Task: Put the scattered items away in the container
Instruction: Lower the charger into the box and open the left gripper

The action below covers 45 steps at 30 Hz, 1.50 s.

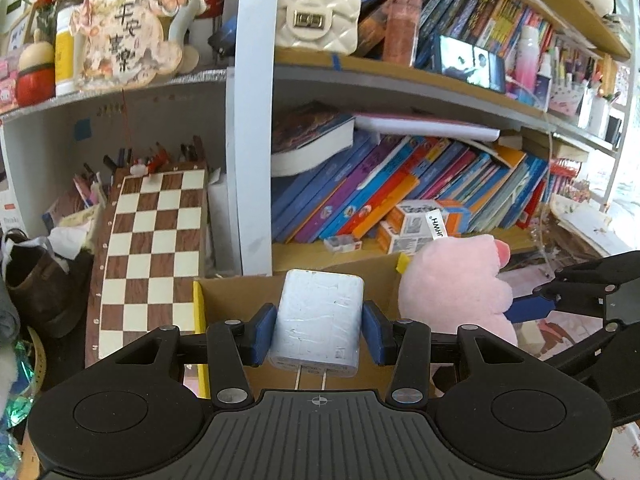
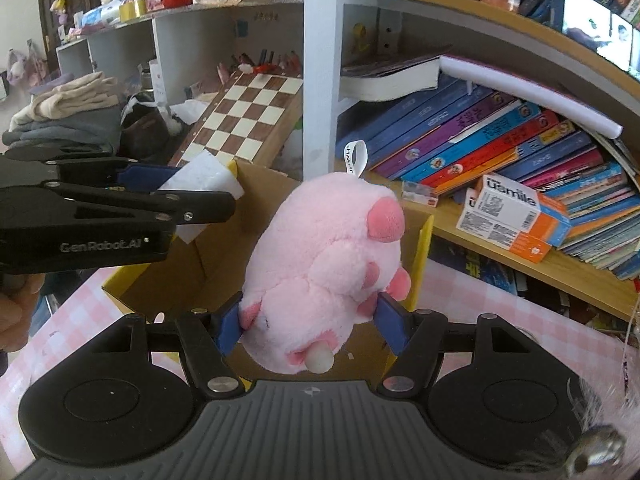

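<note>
Grippers both loaded, both over the cardboard box (image 2: 208, 256). Left gripper (image 1: 318, 330) pinches a white charger (image 1: 316, 320) across its flat sides, blue pads (image 1: 262, 330) pressed on both faces, plug prongs pointing back toward the camera. Charger hangs above the box's near left corner, where a yellow strip (image 1: 200, 336) runs down the box edge. In the right wrist view the same charger (image 2: 204, 178) shows at the left gripper's (image 2: 184, 188) tip, just above the box's far left rim.

Right gripper (image 2: 310, 322) pinches a pink plush toy (image 2: 324, 264) low on its body, pads (image 2: 390, 322) sunk into the fur on both sides. Toy tilts up and away from the camera, white loop tag (image 2: 357, 157) on top, a small white tail at the bottom end. It sits above the box opening, nearer the right wall. From the left wrist view the plush toy (image 1: 452, 284) is at the box's far right corner, with a blue pad of the right gripper (image 1: 528, 308) touching its side.

Box stands on a pink checked tablecloth (image 2: 68, 320), far side close against the bookshelf (image 1: 400, 76). Chessboard (image 1: 152, 256) leans just left of the box. A hand (image 2: 16, 316) shows at the left edge behind the left gripper
</note>
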Each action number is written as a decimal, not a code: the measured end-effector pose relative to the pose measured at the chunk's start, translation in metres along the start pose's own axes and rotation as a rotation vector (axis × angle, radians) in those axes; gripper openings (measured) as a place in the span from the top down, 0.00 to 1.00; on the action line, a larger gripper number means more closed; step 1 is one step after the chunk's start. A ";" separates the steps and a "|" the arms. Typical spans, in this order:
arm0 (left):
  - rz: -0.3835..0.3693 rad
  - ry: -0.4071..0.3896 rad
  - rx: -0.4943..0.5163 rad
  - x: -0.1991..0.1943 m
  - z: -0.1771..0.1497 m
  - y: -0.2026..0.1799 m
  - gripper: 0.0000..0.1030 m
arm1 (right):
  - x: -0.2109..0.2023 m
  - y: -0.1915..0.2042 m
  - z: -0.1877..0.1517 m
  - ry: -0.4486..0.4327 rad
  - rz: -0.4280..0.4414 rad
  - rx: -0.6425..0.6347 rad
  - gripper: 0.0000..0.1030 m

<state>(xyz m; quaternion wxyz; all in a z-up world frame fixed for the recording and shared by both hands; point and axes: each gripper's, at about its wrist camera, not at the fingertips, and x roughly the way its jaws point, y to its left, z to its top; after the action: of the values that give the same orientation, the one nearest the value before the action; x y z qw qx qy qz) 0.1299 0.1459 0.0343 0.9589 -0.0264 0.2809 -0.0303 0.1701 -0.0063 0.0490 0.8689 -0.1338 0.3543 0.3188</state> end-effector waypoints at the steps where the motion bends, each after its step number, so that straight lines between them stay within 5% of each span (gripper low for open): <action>1: 0.002 0.006 -0.001 0.004 0.000 0.001 0.57 | 0.003 0.000 0.000 0.004 0.003 -0.002 0.36; 18: 0.033 0.124 0.031 0.050 -0.018 0.010 0.57 | 0.047 -0.013 0.000 0.074 0.020 0.008 0.36; 45: 0.037 0.222 0.074 0.072 -0.032 0.006 0.56 | 0.073 -0.016 -0.009 0.145 0.048 0.007 0.36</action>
<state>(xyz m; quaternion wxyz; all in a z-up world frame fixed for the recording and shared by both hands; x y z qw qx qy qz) 0.1734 0.1454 -0.0313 0.9225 0.0180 0.3846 -0.0259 0.2152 0.0112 -0.0087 0.8334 -0.1451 0.4204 0.3280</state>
